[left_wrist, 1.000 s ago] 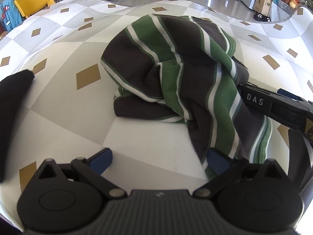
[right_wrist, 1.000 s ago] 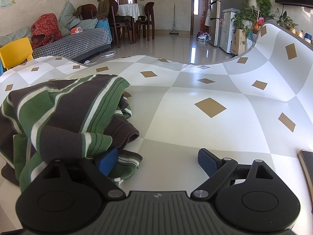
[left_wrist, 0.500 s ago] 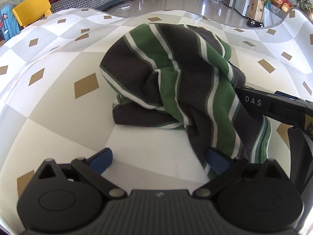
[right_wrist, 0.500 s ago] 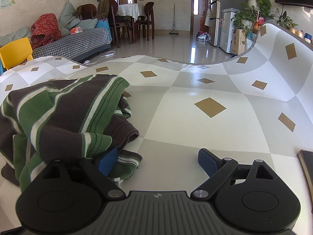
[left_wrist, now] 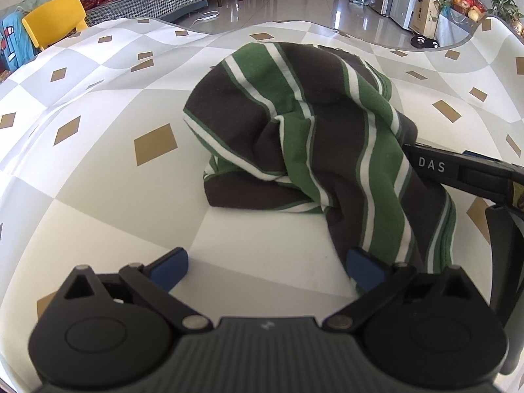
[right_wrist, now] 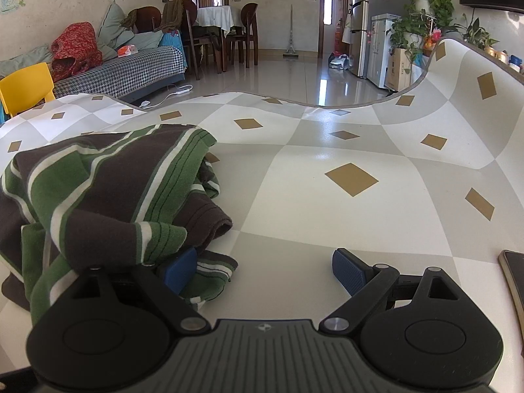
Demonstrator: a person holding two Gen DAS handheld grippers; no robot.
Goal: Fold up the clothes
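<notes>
Left claw (left_wrist: 267, 267) sits low over the worktop (left_wrist: 108, 196), jaws spread wide, gripping nothing. Its right pad (left_wrist: 365, 267) touches the near hem of the shirt (left_wrist: 327, 137); its left pad stands on bare surface, well apart from the cloth. Judgement: the claw is set at the hem to take an edge, but nothing lies between the pads yet.

Right claw (right_wrist: 265, 270) is likewise spread and empty-handed. Its left pad (right_wrist: 180, 270) lies under a draped fold of the shirt (right_wrist: 98, 196), with a striped cuff or hem just beside it; its right pad rests on open worktop (right_wrist: 327, 216). In the left wrist view the same claw's arm (left_wrist: 458, 173) enters from the right and disappears under the cloth. Judgement: it is placed to pick up the opposite edge, so that both claws can lift and spread the garment.

Shirt: green, dark grey and white stripes, lying in a crumpled heap near the middle of the worktop, between the two claws. No part is laid flat. Folding proper has not begun; the garment needs opening out first.

Writing: "DAS" in white capitals on the right claw's arm. A small emblem is moulded on each claw body; it cannot be read. No label is visible on the shirt.

Worktop covering: white and grey checks with tan diamonds. A dark flat object (right_wrist: 514, 281) lies at the right edge, unidentified.
</notes>
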